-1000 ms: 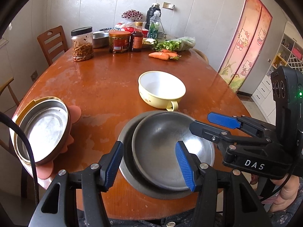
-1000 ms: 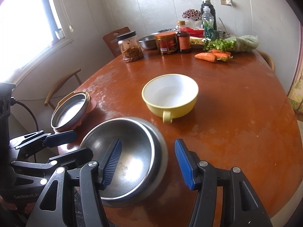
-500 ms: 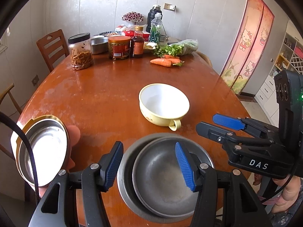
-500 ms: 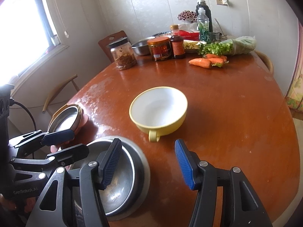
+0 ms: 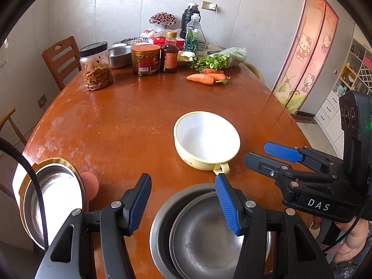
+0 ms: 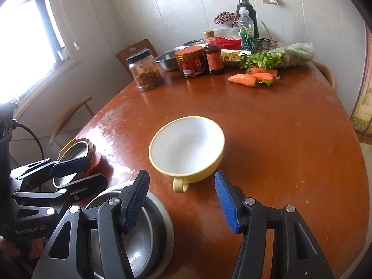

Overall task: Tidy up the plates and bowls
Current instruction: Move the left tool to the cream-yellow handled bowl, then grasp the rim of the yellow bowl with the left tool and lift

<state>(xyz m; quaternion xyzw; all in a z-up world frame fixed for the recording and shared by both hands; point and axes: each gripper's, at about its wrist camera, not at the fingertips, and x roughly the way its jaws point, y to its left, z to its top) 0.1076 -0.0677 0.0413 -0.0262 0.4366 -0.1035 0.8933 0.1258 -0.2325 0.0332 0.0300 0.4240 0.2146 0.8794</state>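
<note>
worktop [image 5: 116, 121]: two steel plates [image 5: 204, 239] nested at near edge; steel dish stack [image 5: 53, 197] at left edge; yellow bowl [image 6: 186, 146] loose mid-worktop, unstacked. left tool [image 5: 183, 204], right tool [image 6: 182, 201]: both apart, empty.

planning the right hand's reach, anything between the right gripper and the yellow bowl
Nothing. In the right wrist view the right gripper hangs open just short of the yellow bowl, with only bare table between them; the bowl's handle points toward the gripper.
</note>
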